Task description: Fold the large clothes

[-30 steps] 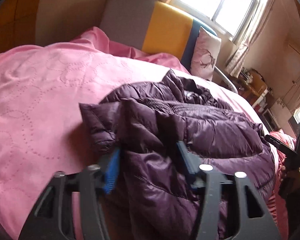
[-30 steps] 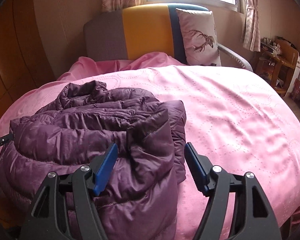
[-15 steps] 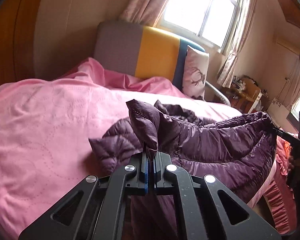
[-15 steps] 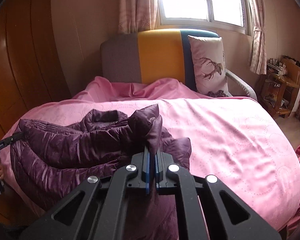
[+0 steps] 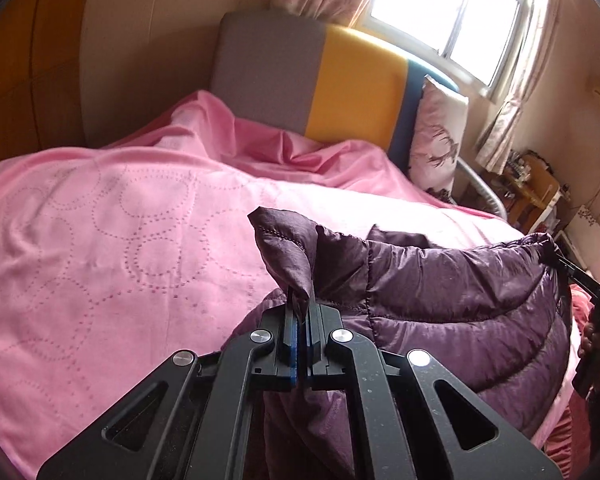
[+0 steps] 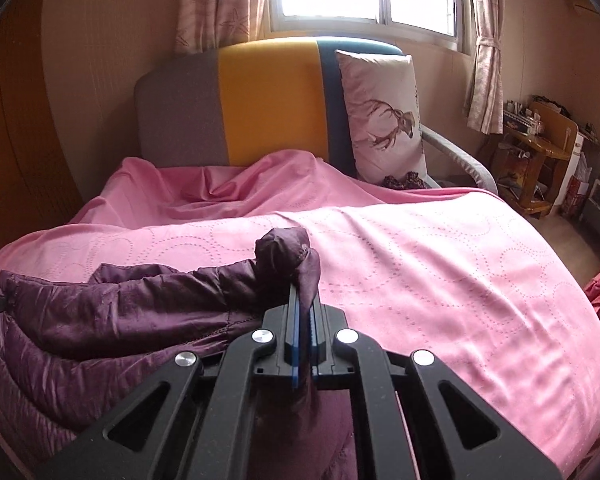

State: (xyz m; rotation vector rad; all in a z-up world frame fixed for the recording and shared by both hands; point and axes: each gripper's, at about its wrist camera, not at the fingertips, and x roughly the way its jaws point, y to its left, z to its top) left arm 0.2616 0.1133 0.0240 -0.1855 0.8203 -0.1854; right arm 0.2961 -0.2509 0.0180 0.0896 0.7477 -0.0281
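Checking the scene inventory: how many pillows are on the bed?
1. The deer-print pillow stands upright against the headboard, at its right end. More could be hidden under the pink blanket.

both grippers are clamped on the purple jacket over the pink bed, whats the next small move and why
Probably lift both corners a bit higher and draw them apart. The left gripper and right gripper are each shut on a pinch of the purple jacket, but its body sags bunched between them, over the near edge of the pink bedspread. It needs to hang flat before folding.
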